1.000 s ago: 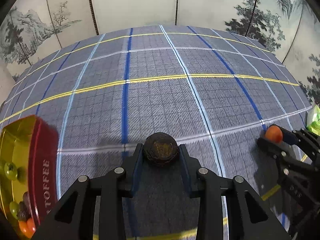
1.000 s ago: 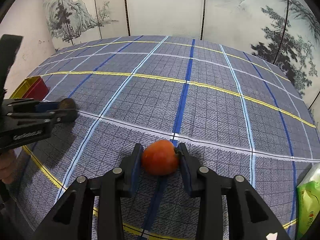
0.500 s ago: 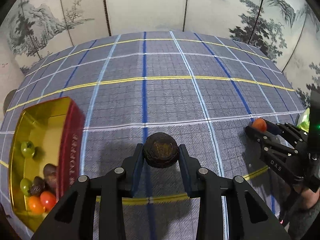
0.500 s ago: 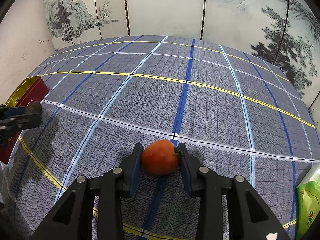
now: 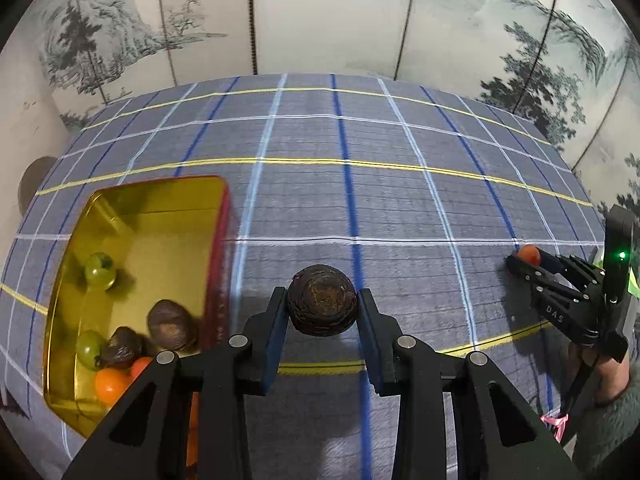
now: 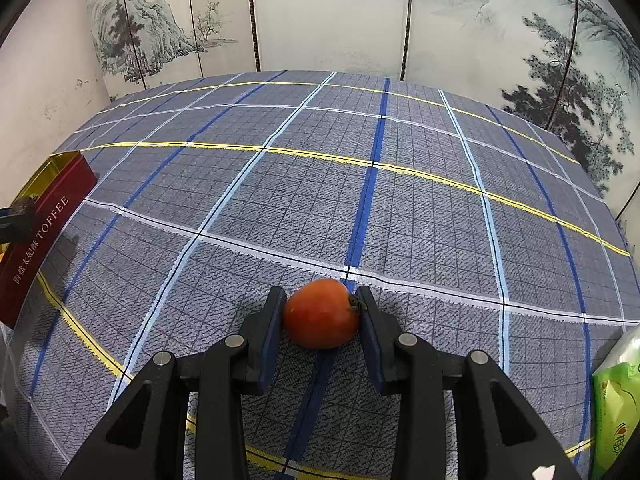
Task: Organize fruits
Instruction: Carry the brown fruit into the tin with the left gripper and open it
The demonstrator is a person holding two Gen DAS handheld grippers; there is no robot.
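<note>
Dark wrinkled fruit (image 5: 322, 300) clamped in left gripper (image 5: 322, 308), held beside the gold tin (image 5: 160, 188), not yet over it. Right gripper (image 6: 322, 314) clamped on tomato (image 6: 321, 313) above the plaid cloth (image 6: 400, 208). Risk: release too early and the round fruit likely hits the tin's red wall and rolls away.

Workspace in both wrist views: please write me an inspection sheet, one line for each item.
Surface: checked tablecloth, grey with blue, white and yellow lines.
Job's things: red toffee tin with green, brown and orange fruits inside; dark brown fruit; orange-red fruit.
Clutter: green packet at the right edge.
Grippers: left tool shut on the dark brown fruit; right tool shut on the orange-red fruit.
Cables: nothing seen.
Surroundings: painted folding screen behind the table.
</note>
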